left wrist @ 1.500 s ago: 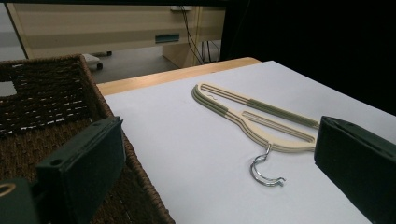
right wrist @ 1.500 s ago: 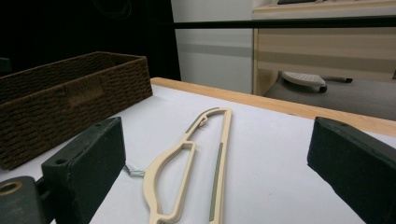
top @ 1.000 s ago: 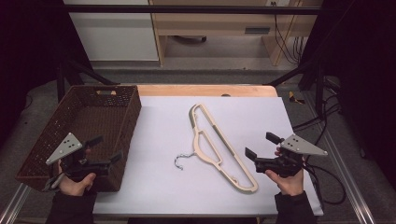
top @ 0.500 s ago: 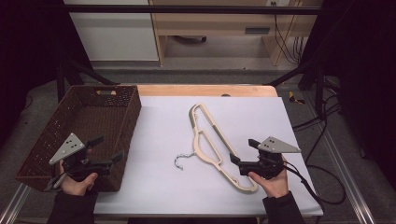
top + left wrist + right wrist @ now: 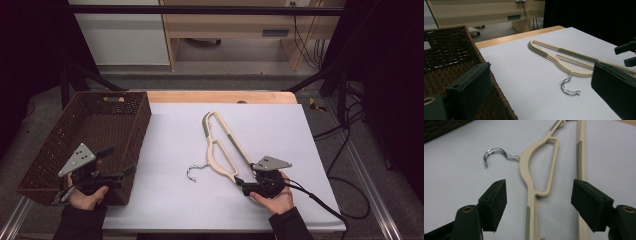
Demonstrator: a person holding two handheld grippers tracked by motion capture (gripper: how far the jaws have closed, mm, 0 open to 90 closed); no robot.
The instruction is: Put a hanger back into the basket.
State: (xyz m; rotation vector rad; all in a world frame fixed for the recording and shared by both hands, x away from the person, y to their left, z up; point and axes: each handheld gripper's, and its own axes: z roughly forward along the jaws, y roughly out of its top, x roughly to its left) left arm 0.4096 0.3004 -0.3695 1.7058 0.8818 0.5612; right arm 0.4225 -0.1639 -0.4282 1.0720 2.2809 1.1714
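- Hanger, cream plastic with grey grip strips and a bright metal hook (image 5: pixel 222 150): lies flat on the white table sheet (image 5: pixel 165 200), centre-right, hook toward the near left; it looks like more than one hanger stacked, so a pinch on one bar may lift one and drag the rest askew.
- Right gripper (image 5: pixel 539 203): jaws partly open and just been closing, astride the near arm bars without the pads touching; closing off-centre may catch one bar alone and let the hanger swing.
- Left gripper (image 5: pixel 539 82): jaws wide, holding nothing, beside the near right corner of the dark brown woven basket (image 5: pixel 75 135); an unsupported far end may tip.
- Hook: may snag on the basket weave on transfer.
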